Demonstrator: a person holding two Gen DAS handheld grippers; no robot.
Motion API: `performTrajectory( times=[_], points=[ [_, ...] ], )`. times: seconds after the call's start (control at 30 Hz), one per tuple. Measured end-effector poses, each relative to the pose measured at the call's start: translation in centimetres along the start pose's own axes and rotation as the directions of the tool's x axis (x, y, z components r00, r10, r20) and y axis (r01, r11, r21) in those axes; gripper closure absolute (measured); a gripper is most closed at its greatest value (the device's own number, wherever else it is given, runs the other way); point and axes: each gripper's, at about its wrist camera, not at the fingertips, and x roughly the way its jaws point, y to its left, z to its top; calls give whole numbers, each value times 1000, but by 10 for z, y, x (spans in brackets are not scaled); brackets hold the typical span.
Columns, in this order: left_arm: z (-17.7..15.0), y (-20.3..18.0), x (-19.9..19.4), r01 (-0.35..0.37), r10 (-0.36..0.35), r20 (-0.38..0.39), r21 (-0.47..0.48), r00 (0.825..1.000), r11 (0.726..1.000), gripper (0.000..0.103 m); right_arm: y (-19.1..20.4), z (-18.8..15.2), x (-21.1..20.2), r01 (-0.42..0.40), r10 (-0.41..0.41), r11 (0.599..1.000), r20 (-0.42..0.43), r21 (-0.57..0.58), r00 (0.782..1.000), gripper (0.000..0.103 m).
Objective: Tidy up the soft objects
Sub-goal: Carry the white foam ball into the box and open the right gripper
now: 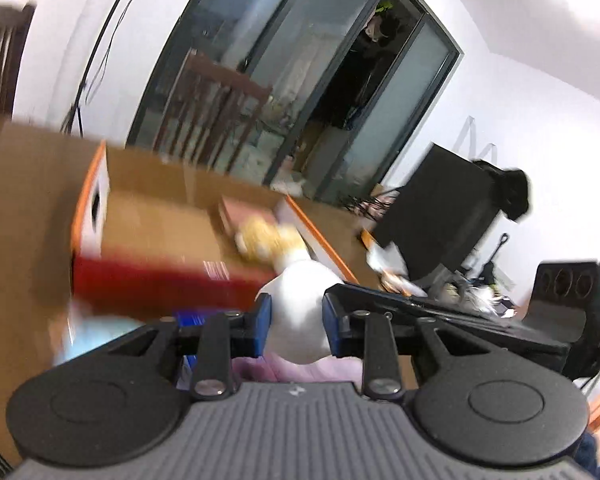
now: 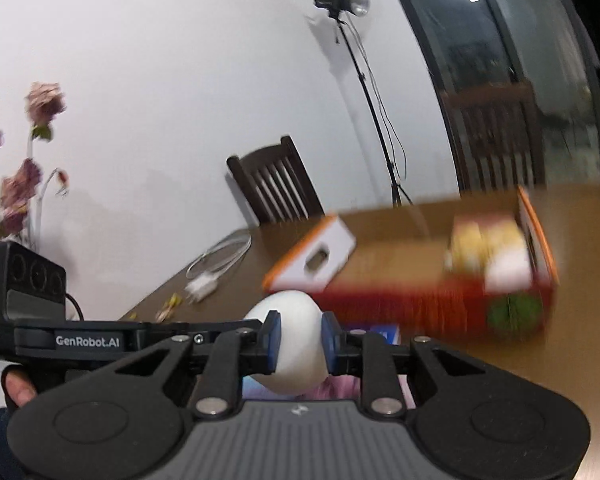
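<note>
My left gripper (image 1: 296,320) is shut on a white, rounded soft toy part (image 1: 298,300), its blue pads pressing in from both sides. In the right wrist view my right gripper (image 2: 300,340) is likewise shut on a white rounded soft part (image 2: 290,348). Pink fabric (image 1: 300,370) hangs under the white part, also pink fabric (image 2: 335,394). Whether both hold one toy I cannot tell. Ahead on the table is an open cardboard box with a red front (image 1: 160,280) and orange-edged flaps; a yellow plush (image 1: 260,240) lies inside. The same box (image 2: 419,308) and yellow plush (image 2: 483,248) are blurred.
A brown wooden table (image 2: 579,340) carries a white cable (image 2: 220,264). A dark chair (image 2: 276,188), a light stand (image 2: 363,80) and dried flowers (image 2: 20,160) line the wall. A black monitor (image 1: 439,216) stands right of the box. A hand (image 2: 16,392) grips the other unit.
</note>
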Motion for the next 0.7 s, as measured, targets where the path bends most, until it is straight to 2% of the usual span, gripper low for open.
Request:
performTrajectory(
  times=[0.1, 0.23, 0.33, 0.43, 0.47, 0.5, 0.53, 0.57, 0.6, 0.7],
  points=[
    [51, 32, 39, -35, 34, -18, -17, 999, 999, 75, -20, 51, 58, 2, -2, 1000, -23, -1, 1000, 82],
    [101, 84, 95, -107, 100, -86, -84, 991, 991, 75, -59, 102, 149, 8, 2, 996, -110, 93, 994, 82],
    [121, 114, 132, -176, 163, -144, -83, 976, 981, 75, -87, 117, 208, 28, 6, 982, -176, 187, 984, 82],
    [130, 138, 158, -255, 239, -184, -67, 953, 965, 75, -110, 119, 253, 43, 20, 962, -227, 269, 974, 82],
    [132, 141, 164, -284, 271, -186, -47, 944, 958, 70, -117, 118, 266, 47, 28, 954, -241, 298, 970, 82],
    [133, 145, 168, -328, 317, -179, -33, 931, 944, 58, -123, 117, 277, 51, 35, 943, -249, 330, 968, 81],
    [132, 150, 170, -367, 357, -162, -40, 920, 929, 55, -129, 114, 287, 50, 45, 930, -249, 363, 968, 80],
    [132, 152, 169, -361, 353, -137, -40, 926, 932, 45, -134, 110, 295, 49, 51, 919, -241, 392, 969, 77],
    [134, 155, 167, -344, 334, -138, -53, 932, 938, 42, -140, 106, 304, 53, 53, 909, -241, 413, 969, 71],
    [135, 154, 157, -317, 310, -108, -58, 945, 947, 34, -149, 91, 313, 96, 38, 891, -285, 443, 958, 69]
  ],
)
